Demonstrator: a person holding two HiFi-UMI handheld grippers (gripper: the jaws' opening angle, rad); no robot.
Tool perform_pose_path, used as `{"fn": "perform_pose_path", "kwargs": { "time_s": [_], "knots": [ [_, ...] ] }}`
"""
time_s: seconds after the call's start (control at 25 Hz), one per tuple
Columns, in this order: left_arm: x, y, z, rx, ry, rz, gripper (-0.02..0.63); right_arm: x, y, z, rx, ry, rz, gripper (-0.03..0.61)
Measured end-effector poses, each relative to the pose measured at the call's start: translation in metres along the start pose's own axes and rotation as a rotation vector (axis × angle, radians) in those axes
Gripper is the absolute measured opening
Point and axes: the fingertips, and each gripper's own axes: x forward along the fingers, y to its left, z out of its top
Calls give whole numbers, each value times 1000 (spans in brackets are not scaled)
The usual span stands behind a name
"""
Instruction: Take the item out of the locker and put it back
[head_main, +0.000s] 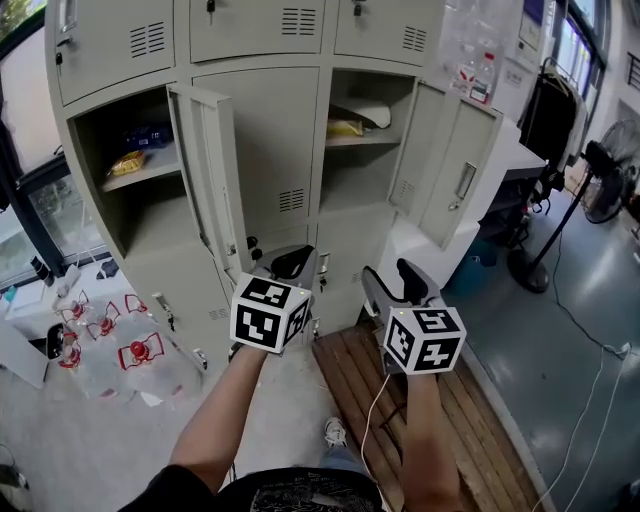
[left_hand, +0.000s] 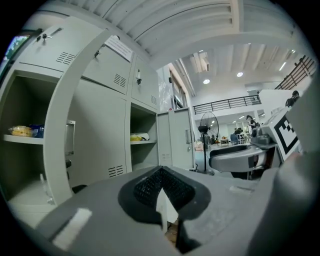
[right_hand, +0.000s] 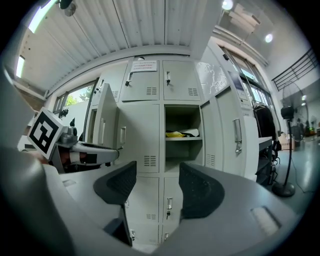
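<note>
left gripper and right gripper: grey, black-padded fingers, black-and-white marker cubes; white cable.

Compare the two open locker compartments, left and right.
The left compartment holds a yellow packet and something blue; the right compartment holds a yellow item beside a white one. The left compartment's door stands nearly edge-on to the head view; the right compartment's door swings rightward, its handle showing. Both are grey metal.

pale grey locker, yellow item
</note>
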Motion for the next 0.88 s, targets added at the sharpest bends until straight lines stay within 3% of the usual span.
{"fn": "perform_pose_path", "kwargs": {
  "time_s": [0.48,0.88],
  "knots": [
    [104,37,16,23,21,115,2,110,-73,27,-21,-33,116,293],
    [143,100,24,-15,27,305,2,198,-107,58,-66,-46,233,288]
  ]
}}
